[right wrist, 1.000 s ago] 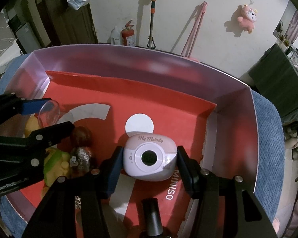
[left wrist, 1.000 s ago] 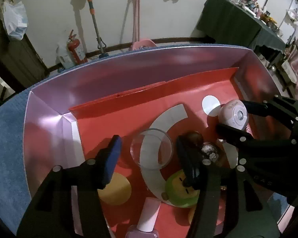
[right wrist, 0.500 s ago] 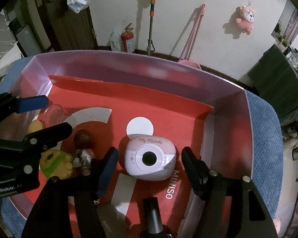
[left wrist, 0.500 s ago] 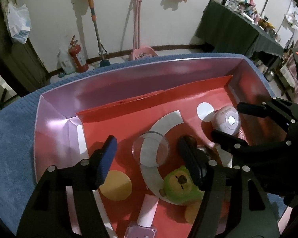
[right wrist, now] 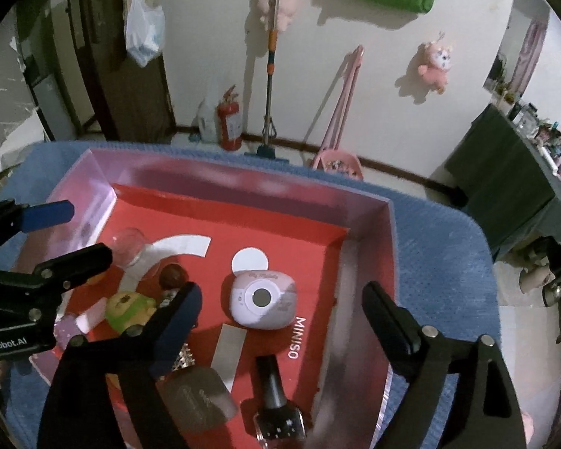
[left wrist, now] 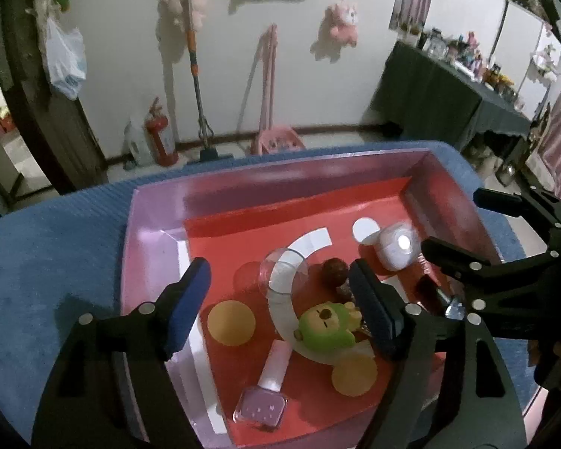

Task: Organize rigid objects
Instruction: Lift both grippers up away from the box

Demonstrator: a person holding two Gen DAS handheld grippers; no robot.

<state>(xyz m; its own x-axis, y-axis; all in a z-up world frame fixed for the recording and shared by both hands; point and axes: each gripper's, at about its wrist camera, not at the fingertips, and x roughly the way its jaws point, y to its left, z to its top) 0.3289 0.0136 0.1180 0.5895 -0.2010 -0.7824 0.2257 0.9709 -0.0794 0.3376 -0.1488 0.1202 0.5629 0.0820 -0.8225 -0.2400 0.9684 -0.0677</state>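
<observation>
Overhead, the right gripper (right wrist: pixel 280 314) hangs spread and empty above the pink toy camera (right wrist: pixel 262 300), which sits near the right wall of the red box (right wrist: pixel 366 224). The left gripper (left wrist: pixel 276 295), likewise spread, hovers over a clear glass cup (left wrist: pixel 282 275) and green plush figure (left wrist: pixel 327 327). Its finger partly hides small dark items, hard to identify. A black bottle (right wrist: pixel 276 404) is cut off below. The box rests on a blue cushion (right wrist: pixel 441 262); a mop (right wrist: pixel 269 75) leans against the white wall.

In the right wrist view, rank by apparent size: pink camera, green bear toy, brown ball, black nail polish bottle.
1. pink camera
2. black nail polish bottle, though it sits nearest the lens, which inflates it
3. green bear toy, partly hidden
4. brown ball
</observation>
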